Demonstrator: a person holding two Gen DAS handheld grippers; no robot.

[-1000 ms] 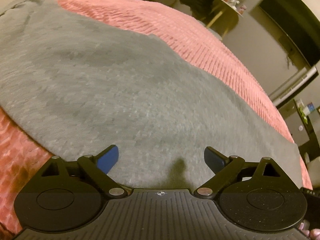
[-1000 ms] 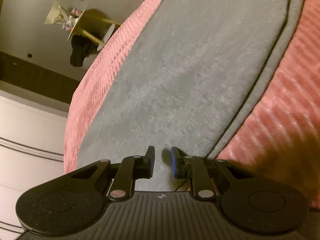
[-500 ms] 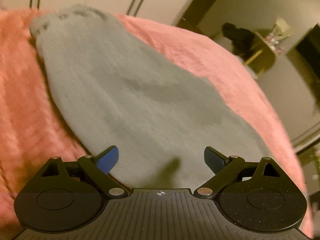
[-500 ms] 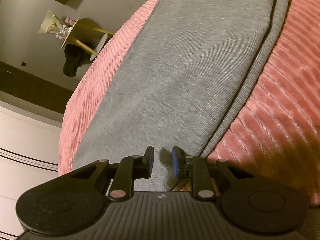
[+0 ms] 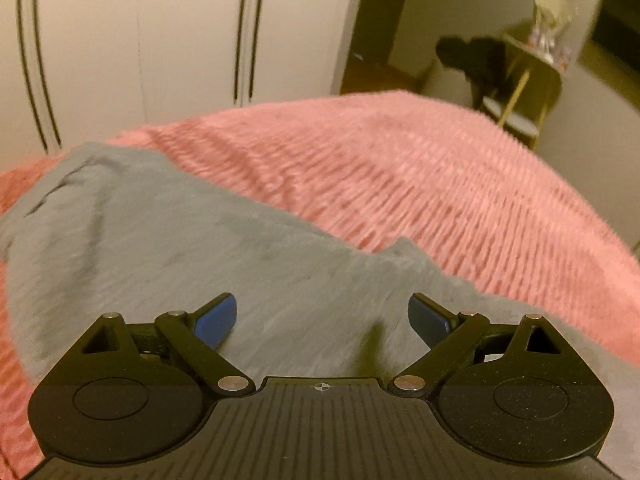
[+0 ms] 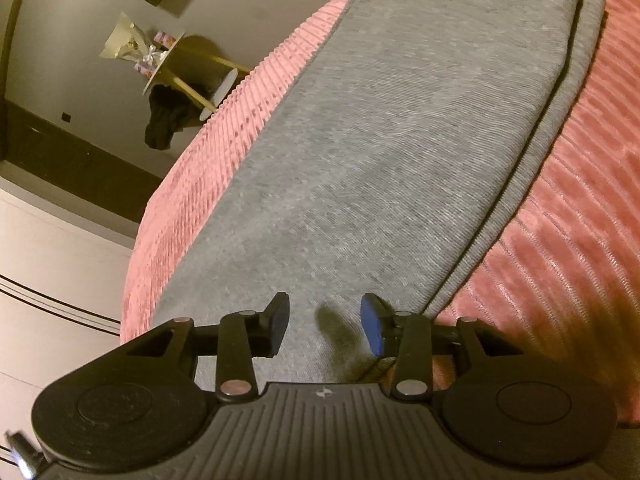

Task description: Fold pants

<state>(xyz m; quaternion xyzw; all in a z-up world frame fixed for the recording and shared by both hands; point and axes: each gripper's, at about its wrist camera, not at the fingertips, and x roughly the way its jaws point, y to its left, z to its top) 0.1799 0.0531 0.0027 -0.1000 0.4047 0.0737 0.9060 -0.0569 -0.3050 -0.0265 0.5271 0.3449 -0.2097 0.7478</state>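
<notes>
Grey pants (image 6: pixel 380 140) lie flat on a pink ribbed bedspread (image 6: pixel 580 200), folded lengthwise with one leg stacked on the other, edges offset along the right side. My right gripper (image 6: pixel 324 324) is open and empty, just above the near end of the pants. In the left wrist view the pants (image 5: pixel 168 240) spread from the left toward the near right on the bedspread (image 5: pixel 440 184). My left gripper (image 5: pixel 322 316) is wide open and empty over the grey fabric.
A white wardrobe (image 5: pixel 160 40) with dark handles stands beyond the bed. A small yellow side table (image 5: pixel 524 92) with dark clothing draped on it is at the back right; it also shows in the right wrist view (image 6: pixel 180 80).
My right gripper has opened from a narrow gap to a wider one. My left gripper, still wide open, has tilted up and swung, so the wardrobe and room now fill its upper view.
</notes>
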